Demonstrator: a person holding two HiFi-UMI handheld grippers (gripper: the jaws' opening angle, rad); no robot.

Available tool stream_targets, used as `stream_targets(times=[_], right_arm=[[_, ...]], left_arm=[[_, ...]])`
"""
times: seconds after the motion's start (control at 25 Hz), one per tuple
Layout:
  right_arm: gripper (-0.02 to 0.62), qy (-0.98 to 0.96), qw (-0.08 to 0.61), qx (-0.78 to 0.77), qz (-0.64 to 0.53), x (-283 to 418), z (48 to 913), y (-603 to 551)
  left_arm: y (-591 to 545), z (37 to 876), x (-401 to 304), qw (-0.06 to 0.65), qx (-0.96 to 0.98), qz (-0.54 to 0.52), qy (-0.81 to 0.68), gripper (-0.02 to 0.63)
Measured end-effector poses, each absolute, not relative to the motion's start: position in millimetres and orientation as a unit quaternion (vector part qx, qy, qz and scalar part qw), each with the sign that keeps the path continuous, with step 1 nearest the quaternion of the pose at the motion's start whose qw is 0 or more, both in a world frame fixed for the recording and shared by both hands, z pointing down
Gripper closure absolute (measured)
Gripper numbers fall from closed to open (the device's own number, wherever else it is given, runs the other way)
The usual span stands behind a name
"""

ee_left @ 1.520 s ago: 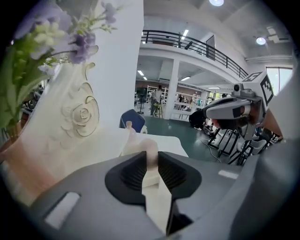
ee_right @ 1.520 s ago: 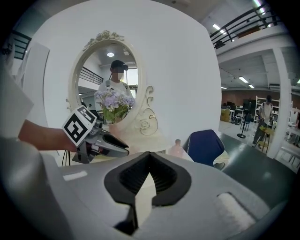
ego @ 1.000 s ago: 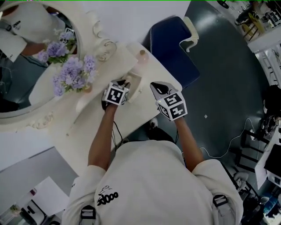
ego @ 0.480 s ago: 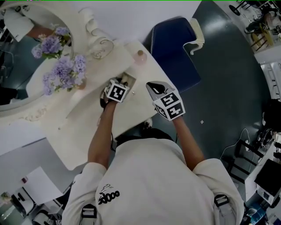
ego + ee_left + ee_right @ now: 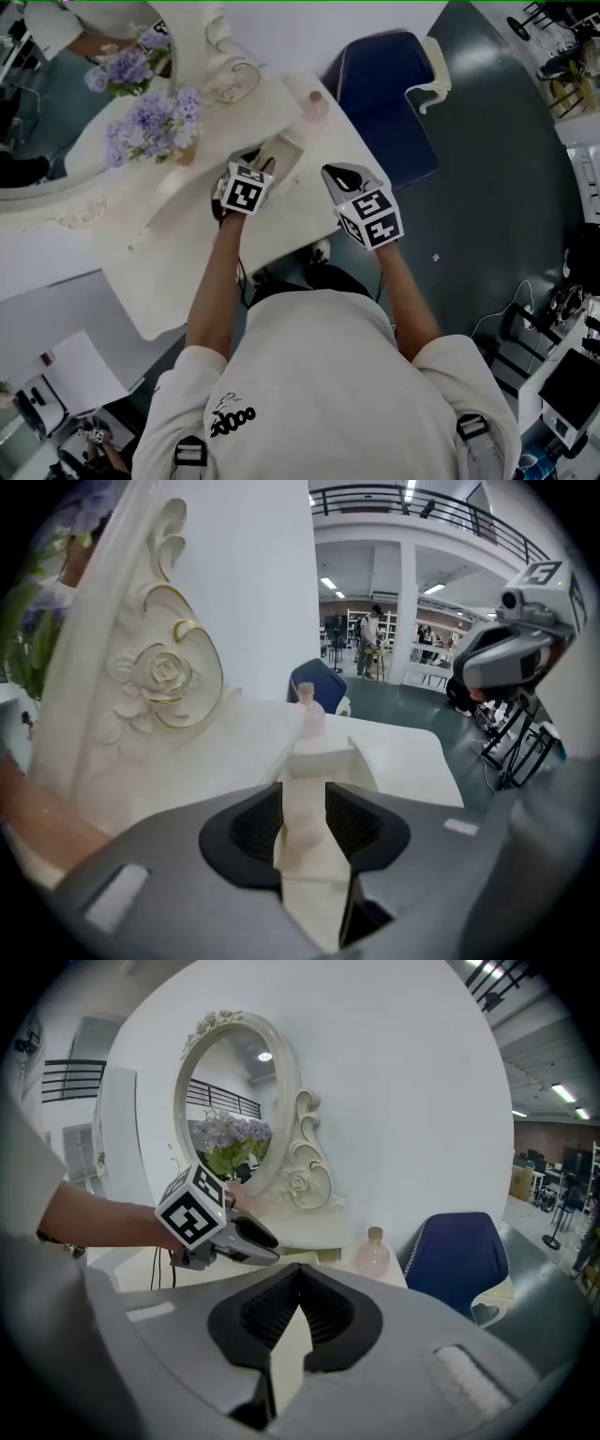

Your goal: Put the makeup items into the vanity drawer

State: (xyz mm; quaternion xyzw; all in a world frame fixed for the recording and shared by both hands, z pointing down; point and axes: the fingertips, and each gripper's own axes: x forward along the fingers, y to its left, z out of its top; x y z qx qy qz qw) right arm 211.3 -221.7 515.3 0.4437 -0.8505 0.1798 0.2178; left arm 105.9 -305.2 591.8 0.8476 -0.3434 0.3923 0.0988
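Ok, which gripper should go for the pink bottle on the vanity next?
Right. The right gripper is empty and shut, near the pink bottle; the left gripper is over the open drawer, jaws opening round a pale item.

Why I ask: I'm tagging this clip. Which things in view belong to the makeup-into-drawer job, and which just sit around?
Job: drawer, open; left gripper, jaws opening over it; pale blurred item between them, seemingly in the drawer; pink bottle on the vanity top.

Lying about: purple flowers; mirror; blue chair.
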Motion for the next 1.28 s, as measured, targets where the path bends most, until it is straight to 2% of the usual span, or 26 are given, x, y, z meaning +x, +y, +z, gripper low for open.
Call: stream_targets(times=[0.28,0.36,0.48,0.72,0.88,1.28], right_arm=[[0.592,-0.856,0.213,0.437,0.177,171,510,-204],[0.592,-0.857,0.213,0.435,0.175,156,509,-200],[0.592,-0.86,0.217,0.428,0.175,127,511,-191],[0.592,-0.867,0.233,0.405,0.17,62,521,-173],[0.592,-0.868,0.242,0.4,0.17,26,532,-156],[0.592,-0.838,0.254,0.441,0.194,2,564,-125]], left_arm=[[-277,552,53,0.108,0.859,0.337,-0.37,0.491],[-268,547,31,0.107,0.857,0.331,-0.38,0.548],[-248,548,-2,0.12,0.855,0.33,-0.381,0.589],[-205,576,-61,0.148,0.85,0.347,-0.368,0.587],[-183,611,-84,0.158,0.848,0.362,-0.354,0.533],[-151,667,-78,0.187,0.867,0.374,-0.271,0.493]])
